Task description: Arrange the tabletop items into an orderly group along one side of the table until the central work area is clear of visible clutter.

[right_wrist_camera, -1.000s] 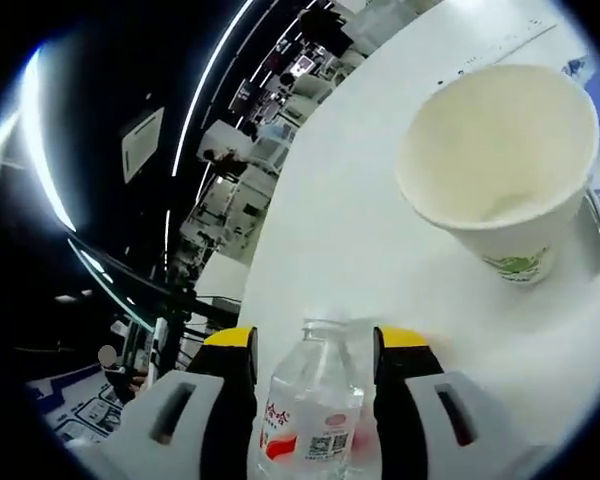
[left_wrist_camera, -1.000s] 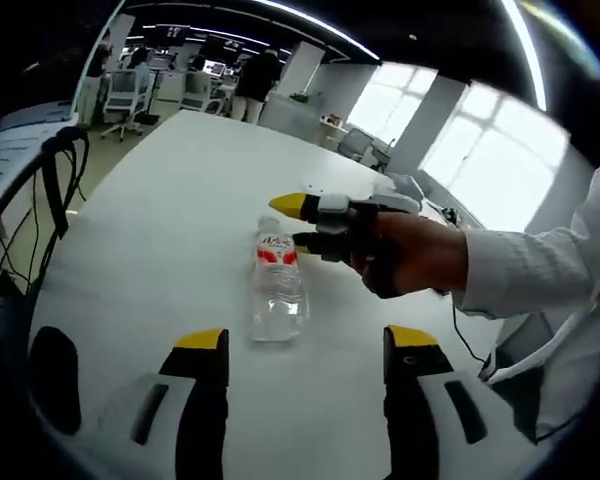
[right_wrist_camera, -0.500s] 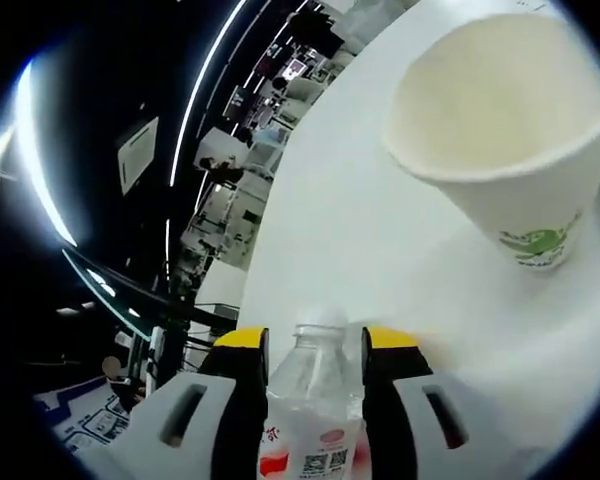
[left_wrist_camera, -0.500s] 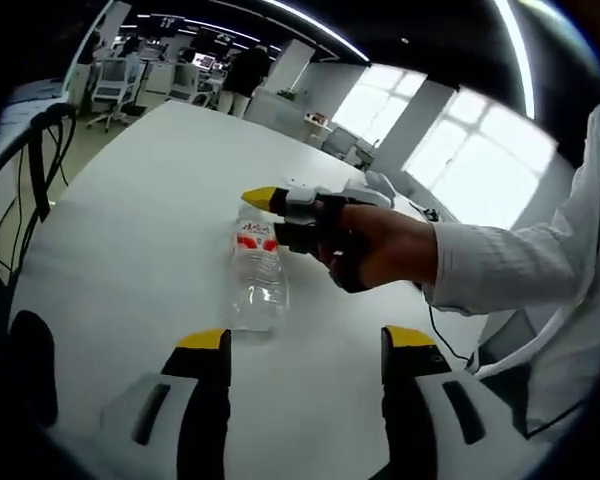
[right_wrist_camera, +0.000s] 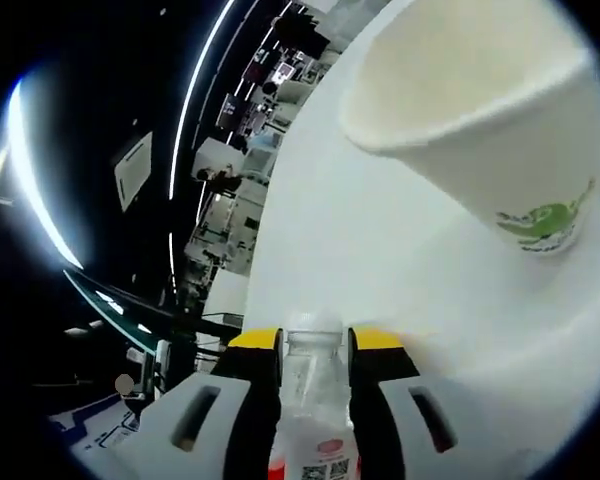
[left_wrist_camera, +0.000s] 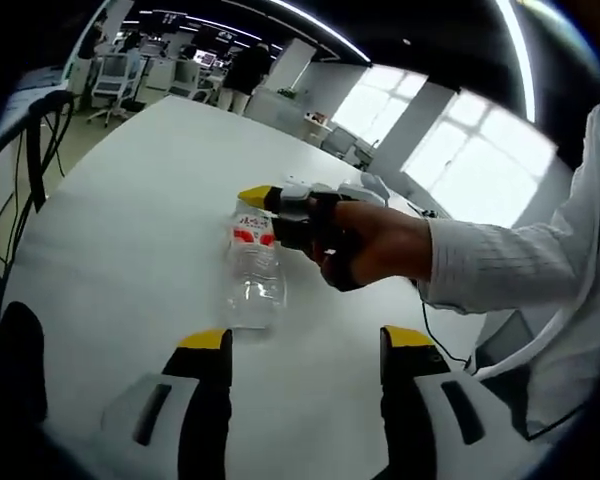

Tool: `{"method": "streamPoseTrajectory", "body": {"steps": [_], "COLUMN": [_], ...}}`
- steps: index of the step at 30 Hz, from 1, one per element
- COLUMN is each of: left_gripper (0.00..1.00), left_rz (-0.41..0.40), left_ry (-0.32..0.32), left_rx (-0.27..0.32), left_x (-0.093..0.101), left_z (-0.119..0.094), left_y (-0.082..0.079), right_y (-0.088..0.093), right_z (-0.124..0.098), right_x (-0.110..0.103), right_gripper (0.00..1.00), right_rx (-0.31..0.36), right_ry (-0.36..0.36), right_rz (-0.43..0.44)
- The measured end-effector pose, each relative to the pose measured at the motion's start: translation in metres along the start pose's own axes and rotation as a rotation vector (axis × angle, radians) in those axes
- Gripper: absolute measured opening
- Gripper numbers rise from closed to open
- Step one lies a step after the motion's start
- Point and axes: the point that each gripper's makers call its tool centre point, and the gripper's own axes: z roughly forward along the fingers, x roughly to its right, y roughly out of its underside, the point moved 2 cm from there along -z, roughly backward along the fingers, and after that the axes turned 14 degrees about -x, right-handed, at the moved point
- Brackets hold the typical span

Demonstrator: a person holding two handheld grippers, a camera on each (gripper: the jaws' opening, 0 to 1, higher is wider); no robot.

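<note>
Between the right gripper's (right_wrist_camera: 313,345) yellow-tipped fingers (right_wrist_camera: 252,345) stands a clear water bottle (right_wrist_camera: 312,400), its neck clamped on both sides just below the white cap. Beyond those fingers, up and to the right, a white paper cup (right_wrist_camera: 480,120) with a green print looms close on the white tabletop (right_wrist_camera: 360,250) — apart from the bottle.

From the left gripper view, the same bottle (left_wrist_camera: 254,270) rests upright on the tabletop (left_wrist_camera: 130,200), ahead of the left gripper (left_wrist_camera: 305,350) and slightly toward its left finger. The left fingers (left_wrist_camera: 208,350) are spread wide, holding nothing. A hand (left_wrist_camera: 375,245) in a white sleeve (left_wrist_camera: 510,280) holds the right gripper (left_wrist_camera: 270,215) against the bottle's red label.
</note>
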Motion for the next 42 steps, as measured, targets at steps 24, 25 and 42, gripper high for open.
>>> {"method": "streamPoseTrajectory", "body": {"steps": [24,25,42], "left_gripper": [0.56,0.55,0.53], "left_rz": [0.041,0.039,0.106], "left_ry": [-0.011,-0.004,0.186], "left_rx": [0.052,0.058,0.005], "left_x": [-0.038,-0.039,-0.028], "left_z": [0.031,0.033,0.053], "left_y": [-0.055,-0.058,-0.059], "right_y": [0.001,0.002,0.037], "right_z": [-0.017,-0.018,-0.045], "right_x": [-0.020,-0.023,-0.094], "right_gripper": [0.19,0.19,0.19], "right_rx": [0.023,0.021,-0.112], "right_ry": [-0.036,-0.043,-0.259], "right_rz": [-0.152,-0.171,-0.641]}}
